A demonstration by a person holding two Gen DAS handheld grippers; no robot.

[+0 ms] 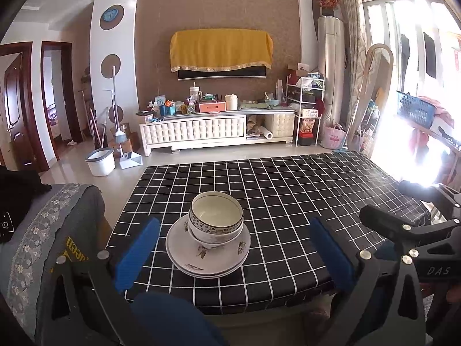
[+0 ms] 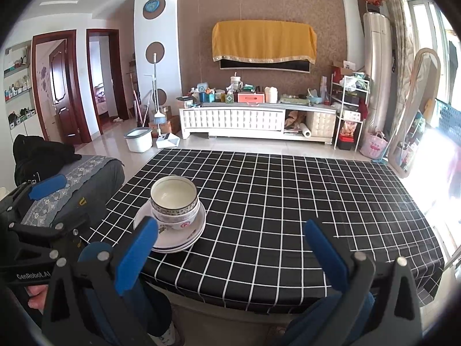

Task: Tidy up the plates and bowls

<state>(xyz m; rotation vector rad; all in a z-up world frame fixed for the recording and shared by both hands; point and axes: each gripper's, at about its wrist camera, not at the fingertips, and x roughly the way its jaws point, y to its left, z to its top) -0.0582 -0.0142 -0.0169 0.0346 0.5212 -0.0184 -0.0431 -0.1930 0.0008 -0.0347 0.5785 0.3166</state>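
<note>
Two patterned white bowls (image 1: 216,219) sit nested on a stack of white plates (image 1: 207,256), on a table with a black, white-gridded cloth (image 1: 288,196). My left gripper (image 1: 233,248) is open and empty, its blue pads either side of the stack, held near the table's front edge. In the right wrist view the bowls (image 2: 175,201) and plates (image 2: 170,238) lie at the left. My right gripper (image 2: 230,250) is open and empty, to the right of the stack; its left fingertip (image 2: 138,248) overlaps the plates' rim in view.
A grey sofa arm with a floral band (image 1: 43,230) stands left of the table. The right gripper's body (image 1: 417,239) shows at the right in the left wrist view. A TV cabinet (image 2: 253,124), bucket (image 2: 139,139) and mirror (image 2: 415,109) stand beyond.
</note>
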